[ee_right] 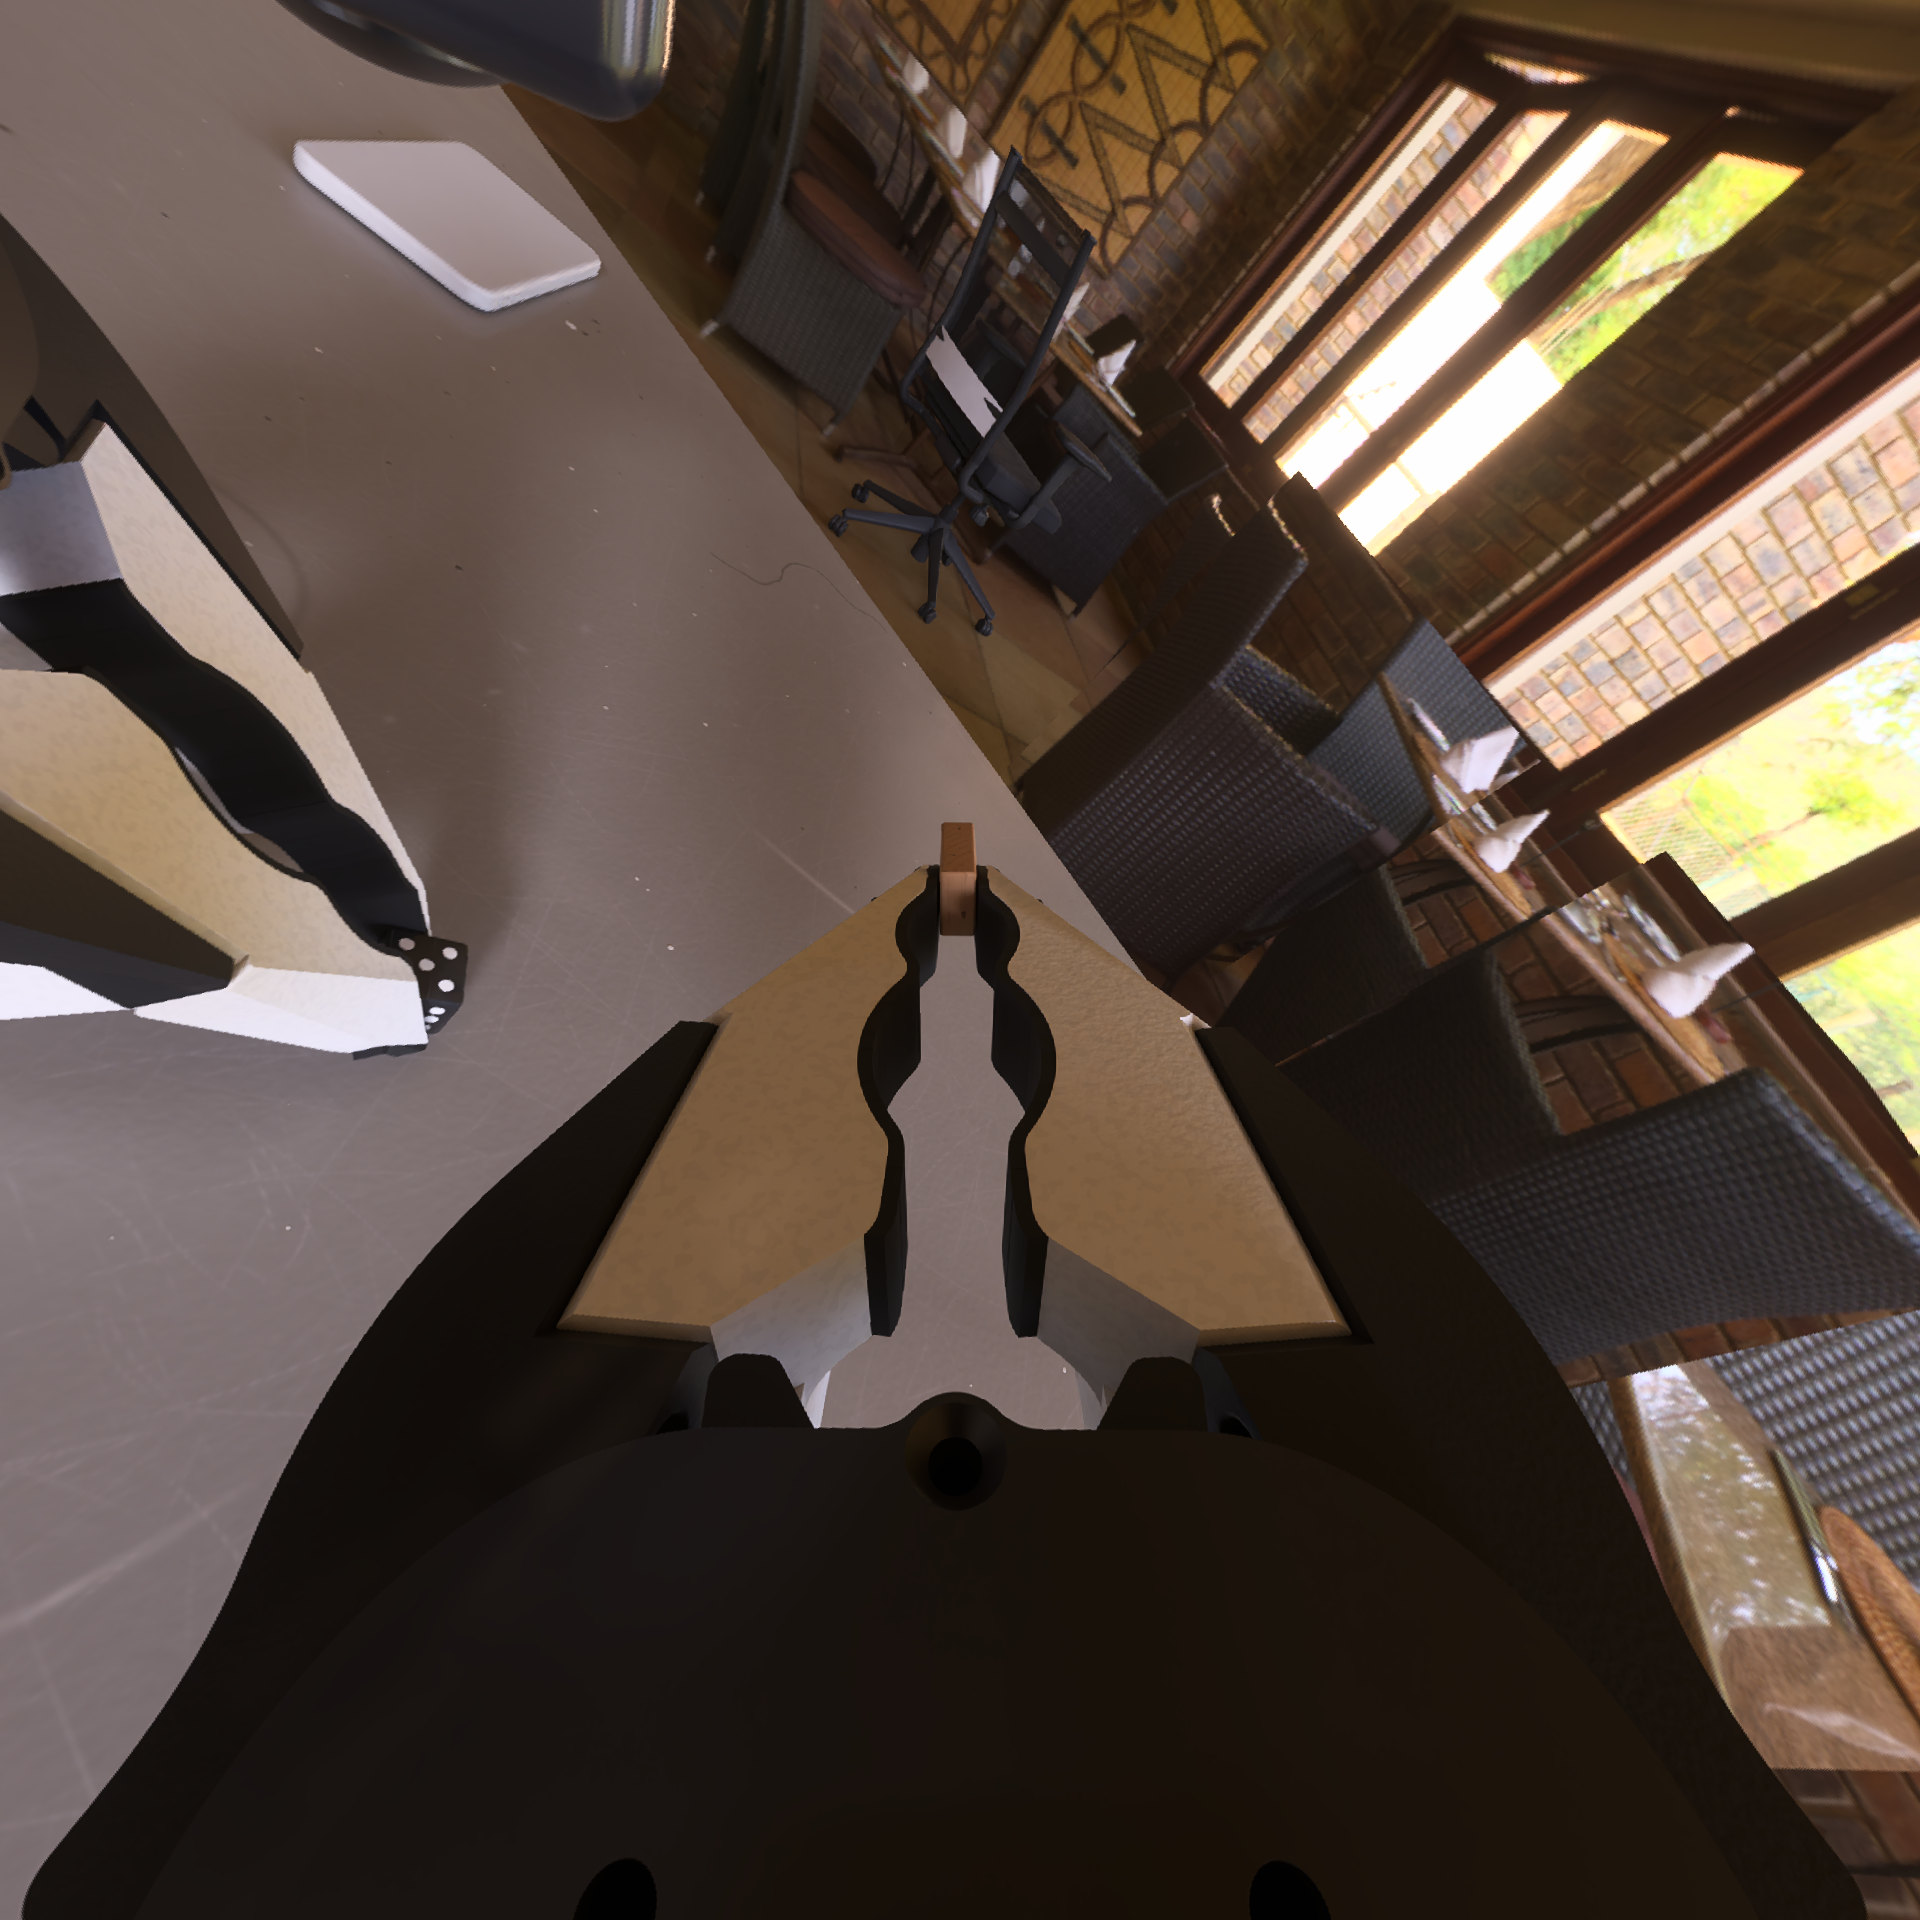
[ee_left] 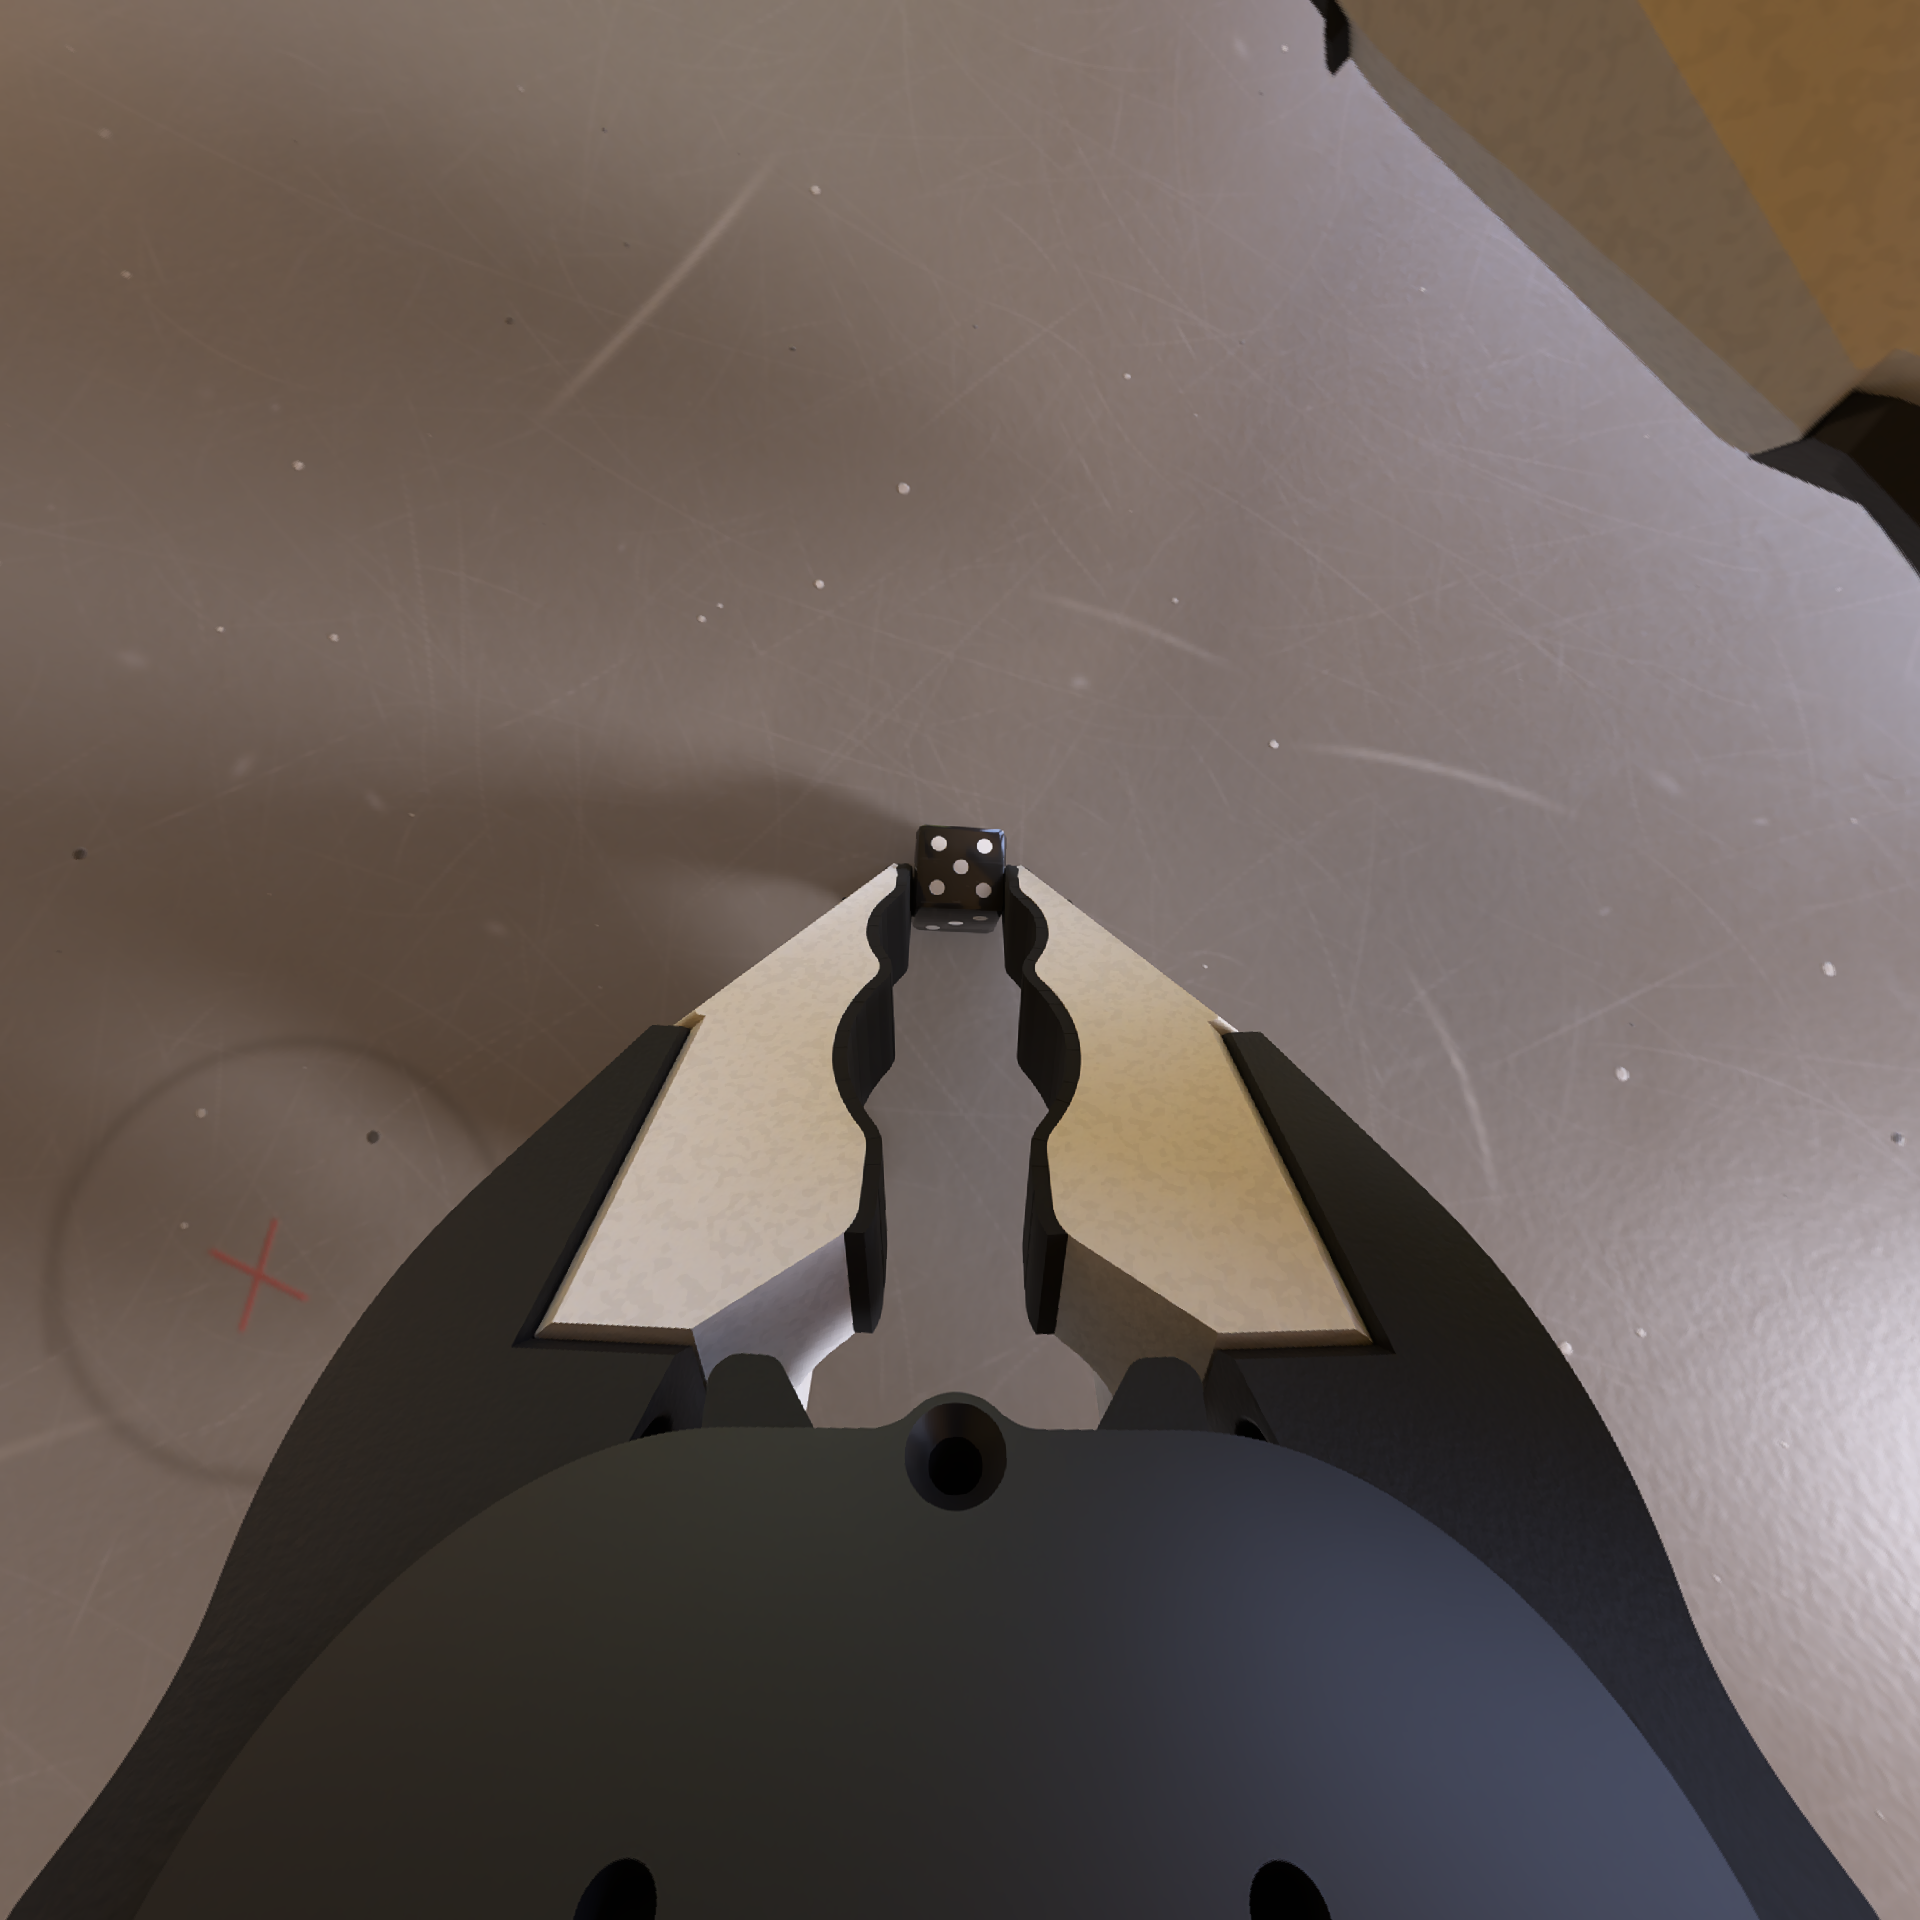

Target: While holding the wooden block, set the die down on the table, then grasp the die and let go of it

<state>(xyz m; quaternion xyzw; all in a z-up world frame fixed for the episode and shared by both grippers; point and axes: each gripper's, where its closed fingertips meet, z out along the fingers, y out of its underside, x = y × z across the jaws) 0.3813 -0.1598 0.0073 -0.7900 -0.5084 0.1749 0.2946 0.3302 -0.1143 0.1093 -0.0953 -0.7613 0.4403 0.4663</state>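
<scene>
My left gripper (ee_left: 958,883) pinches the black die (ee_left: 958,879) at its fingertips, low over the grey table (ee_left: 727,468). My right gripper (ee_right: 958,888) clamps the small wooden block (ee_right: 957,878) by the table's edge. A red cross (ee_left: 257,1275) marks the table; no readable writing anywhere.

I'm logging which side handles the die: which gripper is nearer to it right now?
Left. The left gripper has the die pinched between its fingertips. The right gripper is off to the side, shut on the wooden block.

No readable writing; the die (ee_left: 959,876) shows only pips.
</scene>
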